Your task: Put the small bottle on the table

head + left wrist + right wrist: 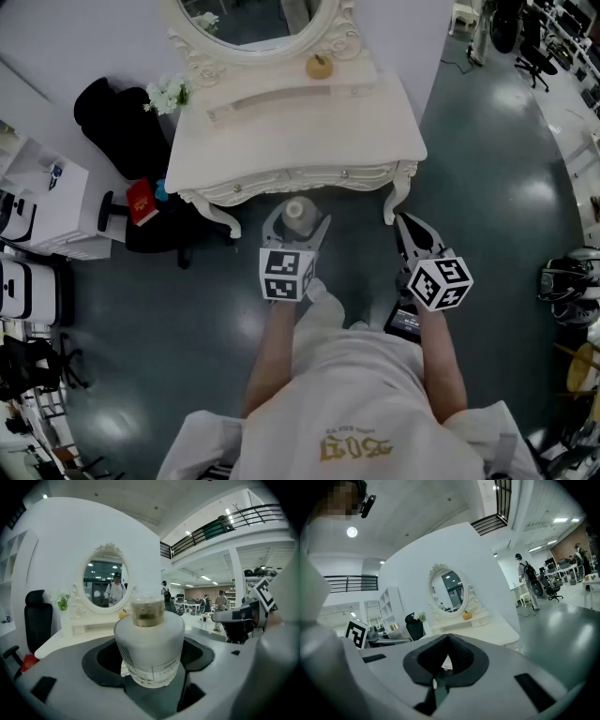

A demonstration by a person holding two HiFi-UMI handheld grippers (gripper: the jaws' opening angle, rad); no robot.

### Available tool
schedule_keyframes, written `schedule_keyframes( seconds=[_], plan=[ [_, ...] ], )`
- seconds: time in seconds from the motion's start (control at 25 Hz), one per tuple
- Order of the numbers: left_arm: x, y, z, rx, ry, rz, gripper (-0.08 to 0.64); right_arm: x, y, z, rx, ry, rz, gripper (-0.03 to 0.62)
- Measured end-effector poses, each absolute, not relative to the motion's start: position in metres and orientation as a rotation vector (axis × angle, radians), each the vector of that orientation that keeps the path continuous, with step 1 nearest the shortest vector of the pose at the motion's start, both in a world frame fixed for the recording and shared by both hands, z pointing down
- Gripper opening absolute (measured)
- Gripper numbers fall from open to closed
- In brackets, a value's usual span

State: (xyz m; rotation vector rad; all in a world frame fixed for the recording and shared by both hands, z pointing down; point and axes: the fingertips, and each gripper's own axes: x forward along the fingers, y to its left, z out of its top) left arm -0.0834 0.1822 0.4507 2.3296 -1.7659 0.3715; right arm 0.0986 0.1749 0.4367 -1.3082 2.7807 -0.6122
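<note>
Our left hand-held gripper (297, 219) is clamped on a small white plastic bottle with a clear cap (150, 644), its dark jaws spread wide and pressing the round body from either side. The bottle stands upright in the grip, held in the air above the dark glossy floor (487, 187). It is just short of the front edge of the white carved surface (309, 141), which lies at twelve o'clock from us. Our right hand-held gripper (406, 226) sits at three o'clock of the left one, apart from it. Its jaws are closed together with nothing between them, and its tips are near the front right leg of the surface. On the surface, an oval mirror in a white ornate frame (253, 21) stands at the far edge. A small orange pumpkin-shaped ornament (320, 66) sits just in front of the frame at one o'clock. A bunch of white flowers (169, 94) sits at the ten o'clock corner. A black chair (117, 122) stands beside the surface at ten o'clock.
</note>
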Motion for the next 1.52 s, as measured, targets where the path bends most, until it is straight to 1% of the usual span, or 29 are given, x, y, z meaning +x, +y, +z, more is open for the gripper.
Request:
schedule_keyframes(
  seconds=[0.44, 0.96, 1.28, 1.52],
  plan=[
    [-0.075, 0.190, 0.450, 2.332, -1.764, 0.356, 0.357, 0.109, 0.184, 0.430, -1.296, 2.754, -0.596, 0.012],
    [-0.068, 0.193, 0.461, 2.286, -1.751, 0.388, 0.356, 0.127, 0.184, 0.445, -1.331, 2.729, -0.678, 0.012],
    [-0.076, 0.137, 0.475, 2.268, -1.729, 0.364, 0.356, 0.122, 0.135, 0.461, -1.358, 2.742, -0.710, 0.012],
    [-0.078, 0.049, 0.491, 2.288, -1.680, 0.402, 0.356, 0.112, 0.047, 0.472, -1.380, 2.734, -0.731, 0.012]
  ],
)
